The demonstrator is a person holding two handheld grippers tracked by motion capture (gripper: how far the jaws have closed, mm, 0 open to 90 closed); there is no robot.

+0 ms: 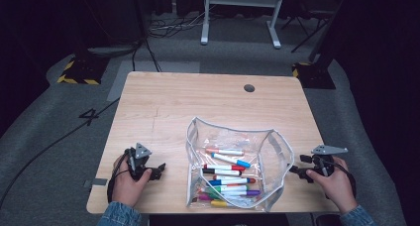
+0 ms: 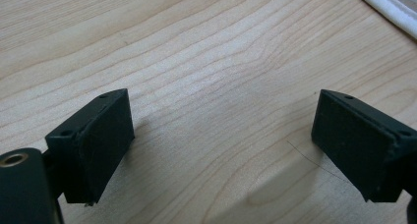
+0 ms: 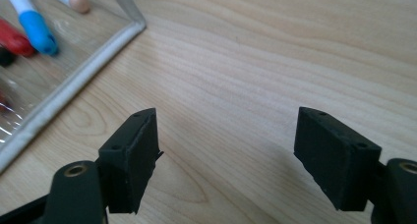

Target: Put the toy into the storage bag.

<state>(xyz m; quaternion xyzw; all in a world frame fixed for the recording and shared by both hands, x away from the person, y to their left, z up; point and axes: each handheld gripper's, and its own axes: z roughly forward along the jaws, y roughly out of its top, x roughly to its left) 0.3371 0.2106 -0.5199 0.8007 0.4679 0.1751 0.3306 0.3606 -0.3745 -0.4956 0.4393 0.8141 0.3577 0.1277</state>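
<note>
A clear pouch (image 1: 236, 169) with grey piping is lying open on the wooden tabletop (image 1: 198, 99), toward its near edge and between the two hands. Coloured markers (image 1: 229, 179) are being held inside it, laid roughly side by side; a blue-capped marker (image 3: 35, 26) and a red one (image 3: 12, 38) are being seen through the plastic in the right tool view. The left tool (image 1: 157, 170) is being held low over bare wood just beside the pouch's left side, its jaws being kept wide with nothing between them. The right tool (image 1: 293, 170) is being held near the pouch's right side, apart from it, its jaws likewise being spread wide over empty wood. The pouch's piped edge (image 2: 388, 10) is being caught in the corner of the left tool view.
</note>
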